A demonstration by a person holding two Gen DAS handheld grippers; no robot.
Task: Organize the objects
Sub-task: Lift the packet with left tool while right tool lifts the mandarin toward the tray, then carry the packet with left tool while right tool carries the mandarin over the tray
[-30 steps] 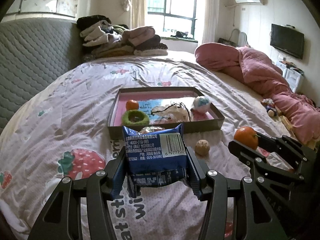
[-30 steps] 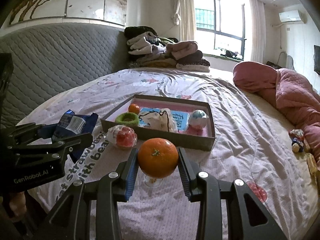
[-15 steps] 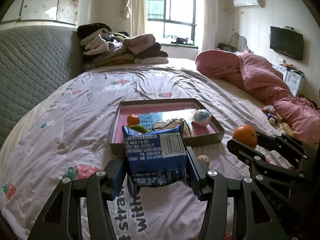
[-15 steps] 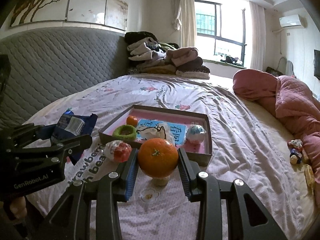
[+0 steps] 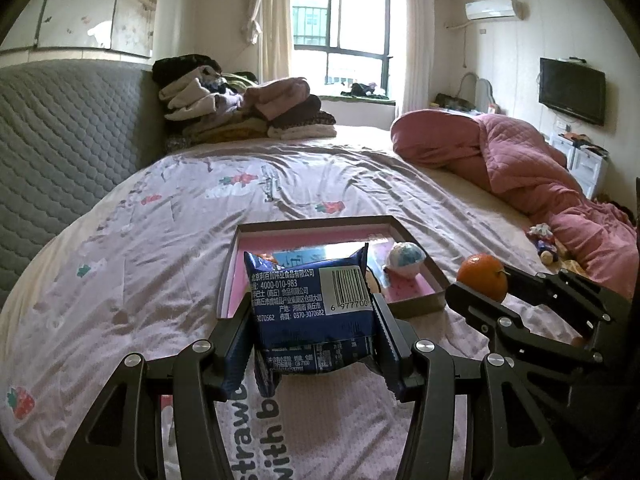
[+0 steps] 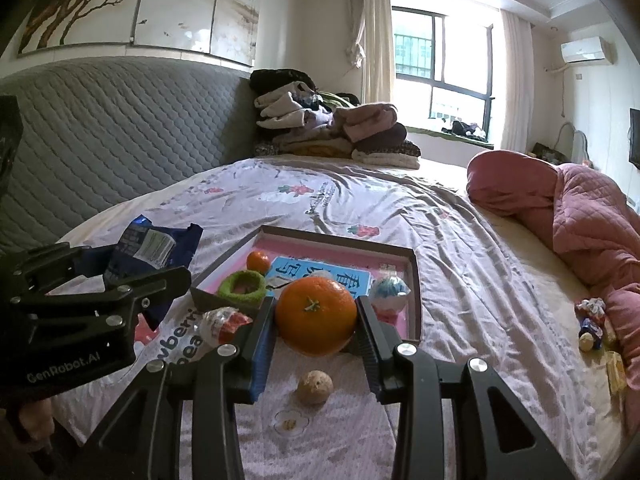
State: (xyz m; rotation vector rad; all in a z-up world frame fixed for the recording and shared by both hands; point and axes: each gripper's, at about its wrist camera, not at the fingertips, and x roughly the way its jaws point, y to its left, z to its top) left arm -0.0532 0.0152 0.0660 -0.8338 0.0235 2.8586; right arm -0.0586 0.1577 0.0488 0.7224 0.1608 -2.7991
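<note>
A lived-in home bedroom: a wide bed (image 5: pixel 168 216) with a padded grey headboard (image 6: pixel 120 120), folded clothes (image 5: pixel 240 114) (stacked high), a pink quilt (image 5: pixel 520 168), wall television (image 5: pixel 571 90), curtained window (image 5: pixel 340 40).

Snack packet (image 5: pixel 312 312) hides tray (image 5: pixel 420 304) contents; bedside toys (image 6: pixel 592 324) unclear.

Your right gripper (image 6: pixel 316 320) clamps an orange (image 6: pixel 316 316) in its jaws above the bed (image 6: pixel 460 248), just before the tray (image 6: pixel 414 280); a small round cake (image 6: pixel 315 387) lies below.
</note>
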